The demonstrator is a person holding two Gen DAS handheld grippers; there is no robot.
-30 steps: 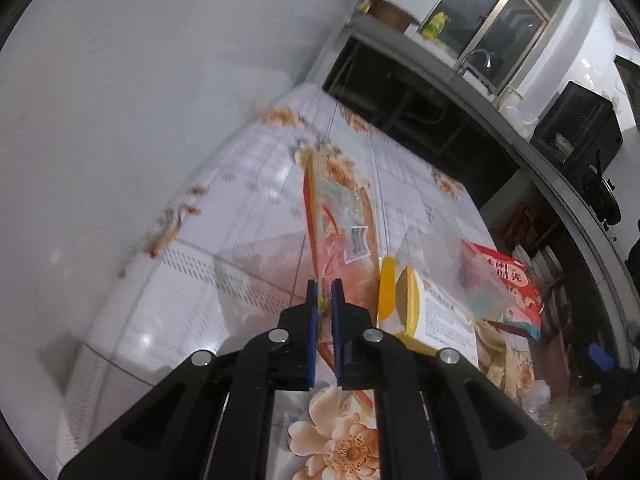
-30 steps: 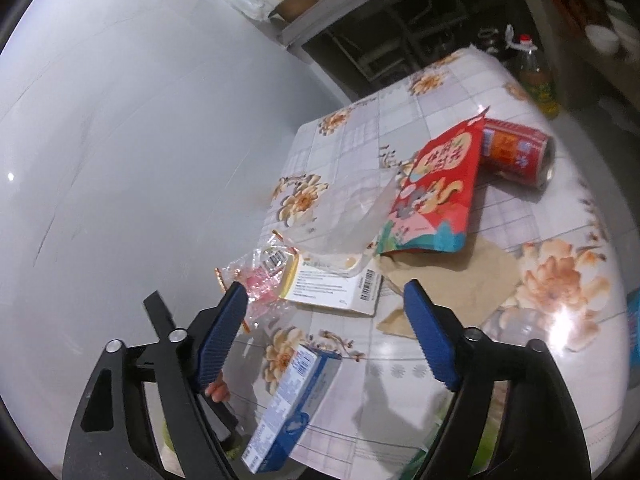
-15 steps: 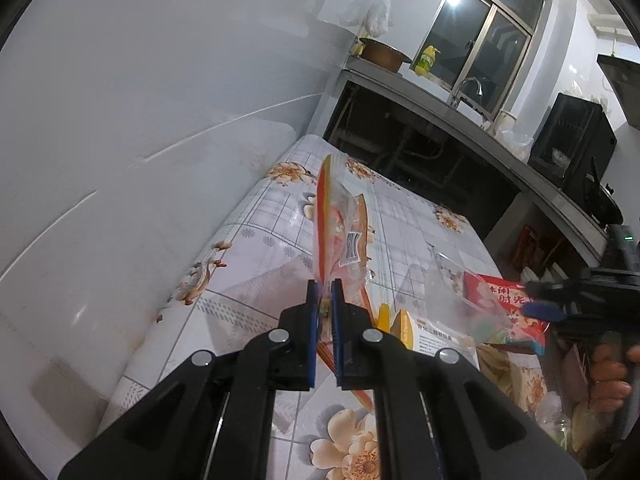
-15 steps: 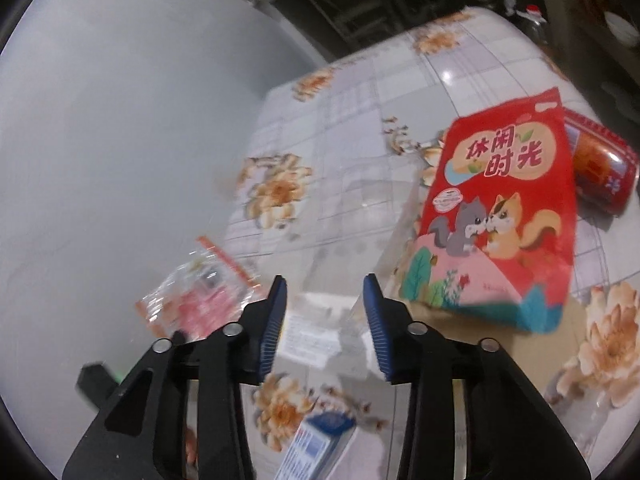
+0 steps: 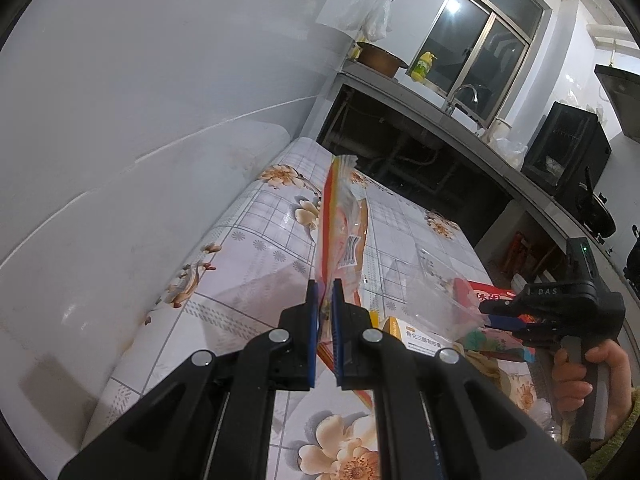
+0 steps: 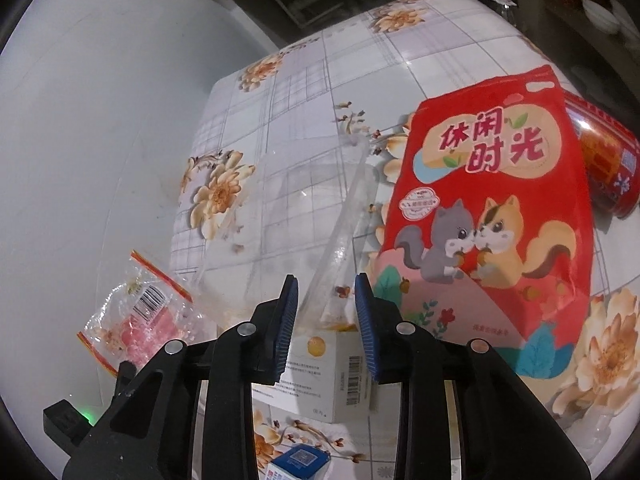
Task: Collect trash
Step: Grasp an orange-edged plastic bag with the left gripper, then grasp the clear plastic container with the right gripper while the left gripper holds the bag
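Left wrist view first: your left gripper [image 5: 325, 300] is pinched tight on the small orange-edged wrapper [image 5: 342, 236], which stands upright out of the blue pads, lifted clear above the flowered tablecloth [image 5: 256, 264]. Just right of your fingers lies the white medicine box [image 5: 420, 338]. Beyond that, a clear plastic bag [image 5: 444, 292] rises off the table, and your right gripper [image 5: 496, 318] comes in from the right edge with its tips at that bag's lower corner. Your right hand [image 5: 580, 372] wraps the handle. The red snack bag [image 5: 486, 292] lies behind the clear bag, mostly hidden.

Now the right wrist view: your right gripper [image 6: 326, 312] has just been narrowing, and its 2 blue pads stand a little apart. A fold of the clear plastic bag [image 6: 340, 240] runs down between them; I can't tell whether the pads touch it. The red snack bag [image 6: 492, 216], the one with 2 squirrels, lies flat just right of the right finger. The red can [image 6: 604, 164] lies on its side, touching that bag's far right edge. The white medicine box [image 6: 320, 376] sits directly under your fingers, barcode up. Down at the left, the orange-edged wrapper [image 6: 136, 316] hangs in the left gripper, whose body shows at the lower left corner. A blue box [image 6: 300, 460] peeks in at the bottom edge.
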